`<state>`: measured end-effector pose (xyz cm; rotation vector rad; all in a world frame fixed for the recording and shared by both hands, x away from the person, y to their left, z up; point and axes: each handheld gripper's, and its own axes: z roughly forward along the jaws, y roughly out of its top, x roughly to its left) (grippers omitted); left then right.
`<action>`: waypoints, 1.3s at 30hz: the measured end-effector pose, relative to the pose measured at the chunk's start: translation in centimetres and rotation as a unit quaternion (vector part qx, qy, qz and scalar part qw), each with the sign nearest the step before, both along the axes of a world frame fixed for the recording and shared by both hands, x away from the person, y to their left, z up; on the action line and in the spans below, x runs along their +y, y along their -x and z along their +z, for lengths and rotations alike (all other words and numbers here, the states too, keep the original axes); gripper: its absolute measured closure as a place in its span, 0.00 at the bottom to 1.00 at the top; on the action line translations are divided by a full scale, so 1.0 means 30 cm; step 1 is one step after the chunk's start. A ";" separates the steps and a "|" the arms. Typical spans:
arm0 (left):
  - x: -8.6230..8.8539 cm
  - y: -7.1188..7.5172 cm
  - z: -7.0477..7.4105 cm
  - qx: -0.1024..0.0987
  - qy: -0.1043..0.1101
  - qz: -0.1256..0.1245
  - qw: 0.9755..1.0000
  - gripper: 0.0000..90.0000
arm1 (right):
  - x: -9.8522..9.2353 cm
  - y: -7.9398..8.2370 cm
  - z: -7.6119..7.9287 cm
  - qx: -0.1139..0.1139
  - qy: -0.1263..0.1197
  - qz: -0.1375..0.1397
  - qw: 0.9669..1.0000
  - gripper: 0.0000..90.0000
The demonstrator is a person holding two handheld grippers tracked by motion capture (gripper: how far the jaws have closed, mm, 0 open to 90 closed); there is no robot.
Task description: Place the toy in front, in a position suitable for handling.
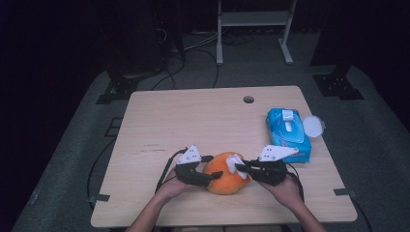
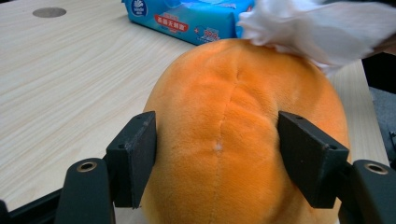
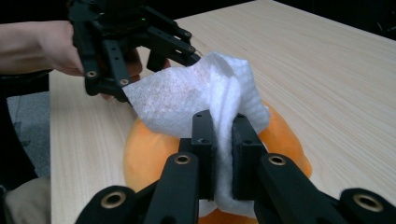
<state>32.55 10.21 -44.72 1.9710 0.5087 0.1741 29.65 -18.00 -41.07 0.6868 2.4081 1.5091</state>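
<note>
Near the table's [image 1: 145, 121] front edge, the left gripper [image 1: 211, 175] clamps the orange plush [image 2: 243, 140], its jaws partly closed and denting both flanks; the toy appears soft, light and yielding, best gripped across its width. The right gripper [image 3: 223, 154], jaws nearly shut, pinches a thin, limp wipe [image 3: 196, 93] resting on the plush's top. Farther right lies the blue wipe pack [image 1: 287, 133].

Light wooden table [image 1: 183, 116] carrying a toy and a pack

The pale, wood-grained rectangular tabletop, with a round cable hole [image 1: 248, 99] near its far edge, is bearing a rounded orange plush toy [image 1: 223, 180] near the front edge and a blue plastic pack of wet wipes [image 1: 288, 134] lying flat toward the right side, well apart from the hole.
</note>
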 end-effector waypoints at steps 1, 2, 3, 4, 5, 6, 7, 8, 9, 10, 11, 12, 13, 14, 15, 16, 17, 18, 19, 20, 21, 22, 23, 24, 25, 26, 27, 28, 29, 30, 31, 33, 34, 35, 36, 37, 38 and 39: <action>0.001 -0.001 -0.001 0.001 0.001 0.000 1.000 0.34 | -0.001 0.000 0.000 0.000 0.000 0.002 1.000 0.90; 0.001 -0.002 -0.003 0.003 0.004 0.003 1.000 0.34 | -0.005 -0.003 -0.002 -0.001 0.001 0.002 1.000 0.90; -0.001 -0.002 -0.004 0.004 0.006 0.005 1.000 0.34 | -0.012 -0.007 -0.005 0.002 0.001 -0.003 1.000 0.90; -0.002 -0.002 -0.004 0.004 0.006 0.005 1.000 0.34 | -0.021 -0.014 -0.010 0.005 0.001 -0.009 1.000 0.90; -0.002 -0.002 -0.004 0.004 0.006 0.006 1.000 0.34 | -0.031 -0.023 -0.017 0.006 0.005 -0.015 1.000 0.91; -0.001 -0.003 -0.005 0.006 0.006 0.006 1.000 0.34 | -0.041 -0.033 -0.026 0.010 0.010 -0.024 1.000 0.90; 0.000 -0.004 -0.005 0.007 0.007 0.006 1.000 0.34 | -0.054 -0.045 -0.038 0.016 0.018 -0.035 0.999 0.91; 0.000 -0.004 -0.006 0.007 0.009 0.006 1.000 0.34 | -0.062 -0.050 -0.043 0.022 0.019 -0.039 0.999 0.91; 0.000 -0.004 -0.007 0.008 0.010 0.006 1.000 0.34 | -0.069 -0.054 -0.048 0.028 0.017 -0.041 0.999 0.91; -0.001 -0.004 -0.007 0.008 0.010 0.006 1.000 0.34 | -0.071 -0.054 -0.048 0.029 0.015 -0.040 0.999 0.91; -0.001 -0.005 -0.008 0.009 0.012 0.007 1.000 0.34 | -0.067 -0.051 -0.046 0.026 0.016 -0.037 0.999 0.90; 0.001 -0.006 -0.009 0.011 0.013 0.008 1.000 0.34 | -0.062 -0.046 -0.042 0.025 0.012 -0.031 0.999 0.90; 0.003 -0.007 -0.010 0.015 0.015 0.011 1.000 0.34 | -0.057 -0.041 -0.038 0.024 0.002 -0.022 0.999 0.90; 0.003 -0.008 -0.010 0.015 0.016 0.011 1.000 0.33 | -0.048 -0.035 -0.031 0.021 -0.007 -0.011 1.000 0.90; 0.001 -0.007 -0.010 0.014 0.016 0.009 1.000 0.33 | -0.043 -0.032 -0.027 0.017 -0.009 -0.005 1.000 0.90; -0.002 -0.005 -0.010 0.012 0.015 0.008 1.000 0.33 | -0.035 -0.028 -0.023 0.012 -0.011 -0.001 1.000 0.90; -0.003 -0.004 -0.008 0.012 0.014 0.008 1.000 0.34 | -0.031 -0.028 -0.023 0.010 -0.010 -0.003 1.000 0.90; -0.005 0.000 -0.007 0.013 0.012 0.005 1.000 0.34 | -0.031 -0.029 -0.024 0.010 -0.009 -0.005 1.000 0.90; -0.008 0.004 -0.007 0.010 0.013 0.000 1.000 0.35 | -0.034 -0.033 -0.027 0.011 -0.008 -0.010 1.000 0.91; -0.014 0.012 -0.005 0.005 0.011 -0.012 1.000 0.36 | -0.038 -0.038 -0.030 0.014 -0.007 -0.018 1.000 0.91; -0.019 0.017 -0.004 0.000 0.010 -0.019 1.000 0.36 | -0.045 -0.047 -0.035 0.018 -0.007 -0.027 0.999 0.91; -0.029 0.026 -0.003 -0.006 0.008 -0.030 1.000 0.36 | -0.050 -0.053 -0.038 0.022 -0.009 -0.034 0.999 0.91; -0.033 0.031 -0.002 -0.009 0.006 -0.036 0.999 0.36 | -0.056 -0.064 -0.044 0.027 -0.011 -0.044 0.999 0.91; -0.040 0.038 -0.001 -0.015 0.003 -0.042 0.999 0.36 | -0.061 -0.071 -0.049 0.031 -0.011 -0.048 0.998 0.91; -0.043 0.041 0.000 -0.019 0.001 -0.045 0.999 0.36 | -0.068 -0.082 -0.057 0.040 -0.013 -0.054 0.998 0.91; -0.044 0.042 0.001 -0.020 0.000 -0.043 0.999 0.36 | -0.075 -0.089 -0.063 0.047 -0.015 -0.055 0.997 0.91; -0.045 0.041 0.000 -0.020 0.001 -0.040 0.999 0.36 | -0.079 -0.094 -0.068 0.053 -0.017 -0.056 0.997 0.91; -0.045 0.040 -0.001 -0.018 0.002 -0.036 0.999 0.35 | -0.083 -0.095 -0.069 0.058 -0.019 -0.057 0.997 0.91; -0.045 0.038 -0.002 -0.018 0.003 -0.031 0.999 0.35 | -0.083 -0.094 -0.069 0.058 -0.021 -0.056 0.997 0.91; -0.048 0.036 -0.004 -0.018 0.003 -0.025 1.000 0.35 | -0.080 -0.089 -0.064 0.056 -0.020 -0.054 0.997 0.91; -0.050 0.036 -0.005 -0.015 0.005 -0.021 1.000 0.34 | -0.072 -0.080 -0.055 0.050 -0.020 -0.047 0.997 0.91; -0.057 0.036 -0.006 -0.015 0.004 -0.018 1.000 0.33 | -0.055 -0.064 -0.041 0.046 -0.029 -0.032 0.998 0.91; -0.060 0.038 -0.005 -0.018 0.003 -0.019 1.000 0.33 | -0.044 -0.055 -0.032 0.042 -0.031 -0.024 0.998 0.91; -0.063 0.041 -0.005 -0.020 0.002 -0.020 1.000 0.33 | -0.032 -0.048 -0.024 0.037 -0.034 -0.014 0.999 0.90; -0.065 0.044 -0.005 -0.022 0.000 -0.020 1.000 0.33 | -0.022 -0.042 -0.018 0.033 -0.037 -0.004 0.999 0.91; -0.068 0.048 -0.003 -0.025 -0.003 -0.022 0.999 0.34 | -0.014 -0.037 -0.012 0.032 -0.036 0.003 0.999 0.91; -0.068 0.050 -0.002 -0.027 -0.005 -0.023 0.999 0.34 | -0.006 -0.034 -0.011 0.028 -0.030 0.002 0.999 0.91; -0.068 0.051 -0.001 -0.028 -0.006 -0.024 0.999 0.34 | -0.006 -0.036 -0.013 0.027 -0.026 -0.001 0.999 0.91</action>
